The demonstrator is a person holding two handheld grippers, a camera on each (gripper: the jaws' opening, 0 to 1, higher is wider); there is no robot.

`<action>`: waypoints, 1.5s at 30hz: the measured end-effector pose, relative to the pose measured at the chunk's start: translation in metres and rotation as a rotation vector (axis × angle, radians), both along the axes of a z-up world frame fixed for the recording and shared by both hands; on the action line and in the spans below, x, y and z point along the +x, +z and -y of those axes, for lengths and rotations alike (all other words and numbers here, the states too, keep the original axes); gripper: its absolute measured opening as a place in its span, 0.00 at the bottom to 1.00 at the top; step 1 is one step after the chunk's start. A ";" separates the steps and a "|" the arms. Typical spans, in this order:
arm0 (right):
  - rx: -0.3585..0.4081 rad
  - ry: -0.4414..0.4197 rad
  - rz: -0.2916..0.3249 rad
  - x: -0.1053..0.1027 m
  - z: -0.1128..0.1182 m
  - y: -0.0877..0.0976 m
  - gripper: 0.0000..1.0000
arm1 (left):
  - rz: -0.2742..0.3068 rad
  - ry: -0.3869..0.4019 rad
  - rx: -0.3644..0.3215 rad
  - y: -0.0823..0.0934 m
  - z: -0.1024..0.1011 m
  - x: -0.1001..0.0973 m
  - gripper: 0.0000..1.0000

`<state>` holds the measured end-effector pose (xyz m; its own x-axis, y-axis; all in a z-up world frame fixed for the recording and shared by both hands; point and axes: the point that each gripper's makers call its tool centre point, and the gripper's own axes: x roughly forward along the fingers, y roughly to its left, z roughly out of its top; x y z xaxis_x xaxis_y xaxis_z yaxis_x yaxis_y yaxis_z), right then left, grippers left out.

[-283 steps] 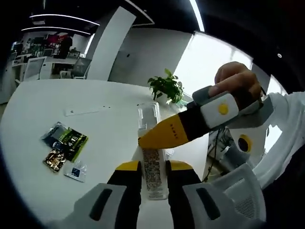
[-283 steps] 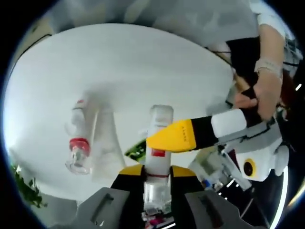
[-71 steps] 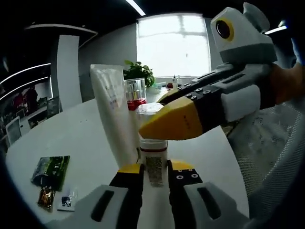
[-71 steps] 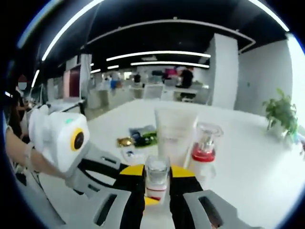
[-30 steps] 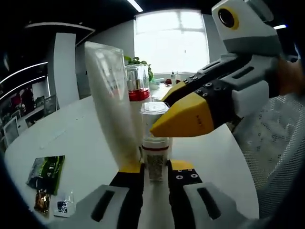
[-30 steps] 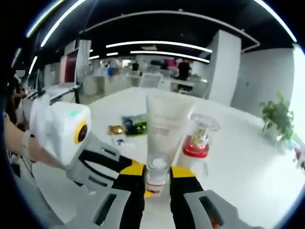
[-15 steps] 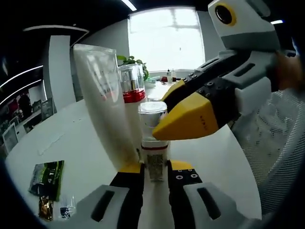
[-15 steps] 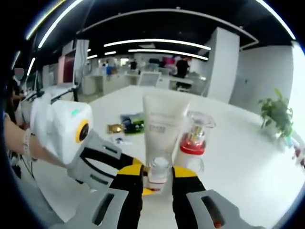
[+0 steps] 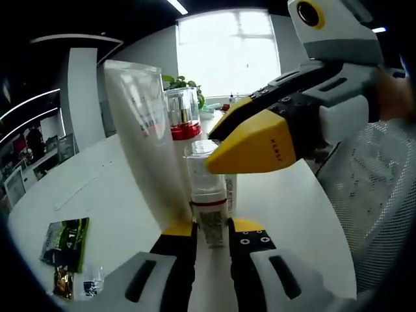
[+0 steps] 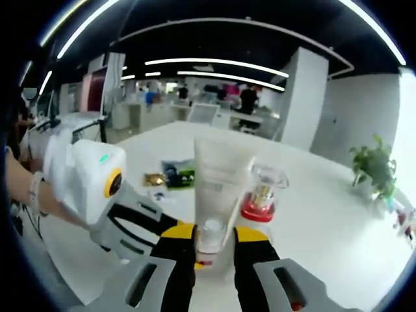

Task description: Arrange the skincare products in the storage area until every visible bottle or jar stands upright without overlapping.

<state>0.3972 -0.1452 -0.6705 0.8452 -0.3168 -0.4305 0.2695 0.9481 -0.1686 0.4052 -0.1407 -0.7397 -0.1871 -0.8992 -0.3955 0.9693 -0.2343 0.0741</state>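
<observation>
Left gripper view: the left tongs [image 9: 211, 229] are clamping the small clear-capped bottle [image 9: 208, 195], now standing upright, cap skyward, just beside the white tube [image 9: 146, 136] and red-collared pump bottle [image 9: 184, 117]. The right tongs [image 10: 213, 234], which were gripping its cap a second ago, are spreading and easing back, suggesting the placement is nearly done on the counter [image 10: 325, 221].

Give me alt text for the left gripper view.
The left gripper clamps a small clear-capped bottle upright on the white table, beside a tall white tube and a red-collared pump bottle. The right gripper's yellow tip is at its cap.
</observation>
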 end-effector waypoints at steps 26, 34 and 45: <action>-0.016 -0.049 -0.253 -0.044 0.029 -0.038 0.20 | 0.016 0.018 0.018 0.000 -0.007 0.003 0.15; 0.111 -0.032 -0.332 -0.041 0.029 -0.073 0.16 | 0.012 0.015 0.019 -0.001 -0.009 0.004 0.06; 0.118 -0.030 -0.360 -0.040 0.037 -0.092 0.12 | -0.042 0.064 0.059 -0.011 -0.015 0.002 0.03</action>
